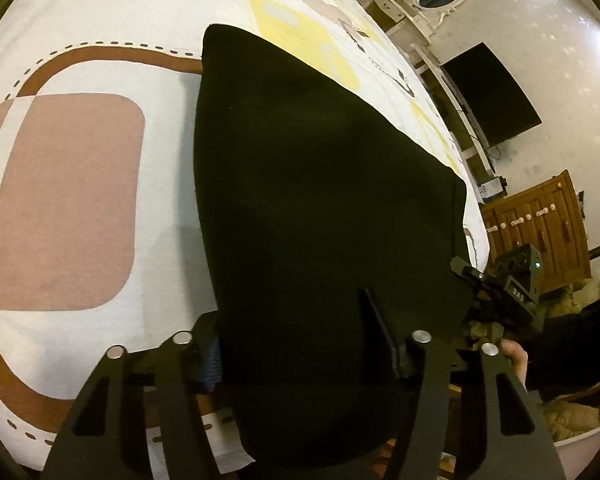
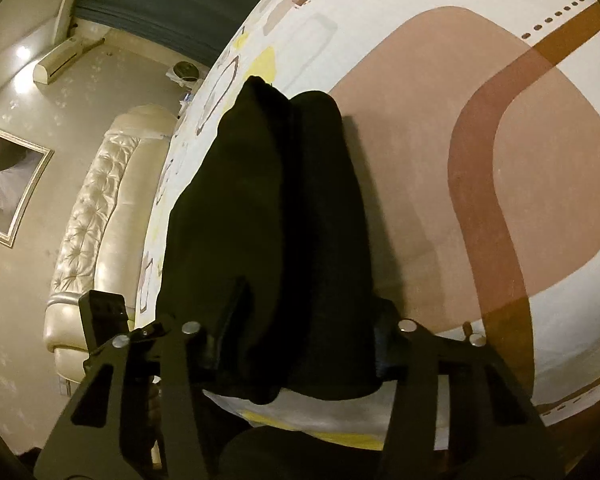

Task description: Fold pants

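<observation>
Black pants (image 1: 320, 160) lie lengthwise on a patterned bed sheet (image 1: 80, 200), with their near end gathered between the fingers of my left gripper (image 1: 292, 312). One finger (image 1: 380, 328) rests on top of the cloth and the other is half hidden behind it. In the right wrist view the pants (image 2: 268, 184) show two legs side by side running away from me. My right gripper (image 2: 312, 300) is closed on their near end, which bunches and hangs a little below the fingers. The right gripper (image 1: 496, 292) also shows at the pants' right corner in the left wrist view.
The sheet (image 2: 500, 160) has brown, pink and yellow shapes. Past the bed's edge are a padded cream headboard (image 2: 100, 208), a dark screen (image 1: 492, 96) on the wall and a wooden cabinet (image 1: 540, 232). A person's hand (image 1: 512, 356) holds the right tool.
</observation>
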Tool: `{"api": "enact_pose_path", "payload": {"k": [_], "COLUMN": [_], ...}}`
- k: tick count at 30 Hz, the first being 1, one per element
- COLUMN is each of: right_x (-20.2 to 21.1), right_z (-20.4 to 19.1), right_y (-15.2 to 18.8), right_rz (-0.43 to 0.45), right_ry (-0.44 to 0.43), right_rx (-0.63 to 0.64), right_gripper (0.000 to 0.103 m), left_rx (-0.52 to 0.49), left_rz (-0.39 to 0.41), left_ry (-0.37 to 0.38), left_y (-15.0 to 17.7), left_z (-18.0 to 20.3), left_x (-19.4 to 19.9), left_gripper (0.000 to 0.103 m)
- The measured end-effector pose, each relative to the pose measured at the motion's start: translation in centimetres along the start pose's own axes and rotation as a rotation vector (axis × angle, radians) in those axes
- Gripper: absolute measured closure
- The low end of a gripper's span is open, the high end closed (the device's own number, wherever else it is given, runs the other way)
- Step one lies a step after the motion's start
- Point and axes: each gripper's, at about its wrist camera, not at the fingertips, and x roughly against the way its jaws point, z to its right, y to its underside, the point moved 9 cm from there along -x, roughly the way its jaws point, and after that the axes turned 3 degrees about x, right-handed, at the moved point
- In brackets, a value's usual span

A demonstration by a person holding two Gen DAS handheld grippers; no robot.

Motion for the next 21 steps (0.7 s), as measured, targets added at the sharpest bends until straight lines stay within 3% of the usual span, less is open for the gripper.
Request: {"api": "enact_pose_path", "payload": {"k": [8, 21], "right_x": [0.1, -2.8], "right_z": [-0.9, -3.7], "right_y": [0.3, 1.1], "right_rz": [0.025, -0.010], "right_ry": [0.035, 0.003], "right_rx": [0.019, 0.046], "right_gripper": [0.058, 0.062], "left_rx": [-0.094, -0.082], "left_rz": [0.048, 0.075], "left_ry": [-0.105, -0.176], "left_y": [-0.5, -1.2], "left_z": [0.6, -2.7], "left_x": [0.9, 4.3], "left_gripper": [0.059, 0.060]}}
